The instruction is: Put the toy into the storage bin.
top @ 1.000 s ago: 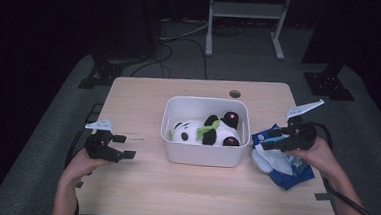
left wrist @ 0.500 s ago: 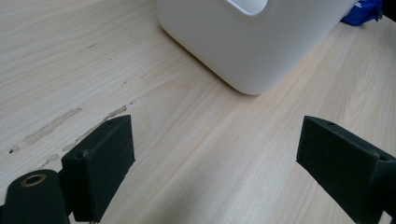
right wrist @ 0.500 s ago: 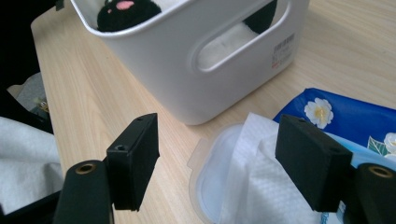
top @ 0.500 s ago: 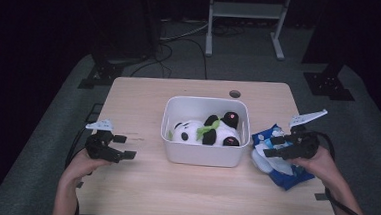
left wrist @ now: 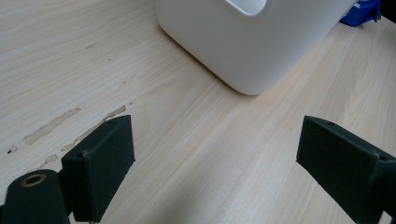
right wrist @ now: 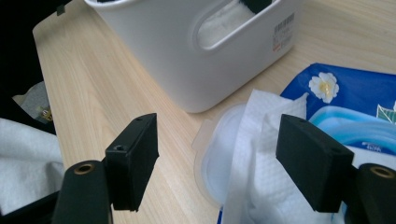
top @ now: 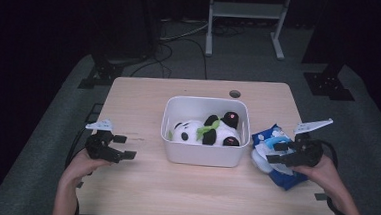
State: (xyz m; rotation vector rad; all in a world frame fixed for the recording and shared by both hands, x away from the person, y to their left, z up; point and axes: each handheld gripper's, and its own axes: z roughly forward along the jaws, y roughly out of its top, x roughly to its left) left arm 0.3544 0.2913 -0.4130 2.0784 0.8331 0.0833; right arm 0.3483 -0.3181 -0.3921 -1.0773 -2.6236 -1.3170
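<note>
Right gripper (right wrist: pixel 217 163) hovers, jaws spread, over the wipe (right wrist: pixel 261 154) sticking out of the blue pack (top: pixel 280 160) beside the bin (top: pixel 203 156). Risk: whole pack lifts (nothing pins it). Left gripper (top: pixel 121 147) idles, jaws apart.

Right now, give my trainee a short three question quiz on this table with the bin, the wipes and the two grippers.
1. True or false: the right gripper is clamped shut on the wet wipes pack.
2. What lies inside the white plastic bin? A) a plush panda B) a stack of plates C) a coil of rope
3. Fill in: the left gripper hangs over the bare ____ tabletop, holding nothing.

Key
1. False: its jaws stand open above the pack, where a white wipe sticks up from the open lid.
2. A, the plush panda.
3. Wooden.
</note>
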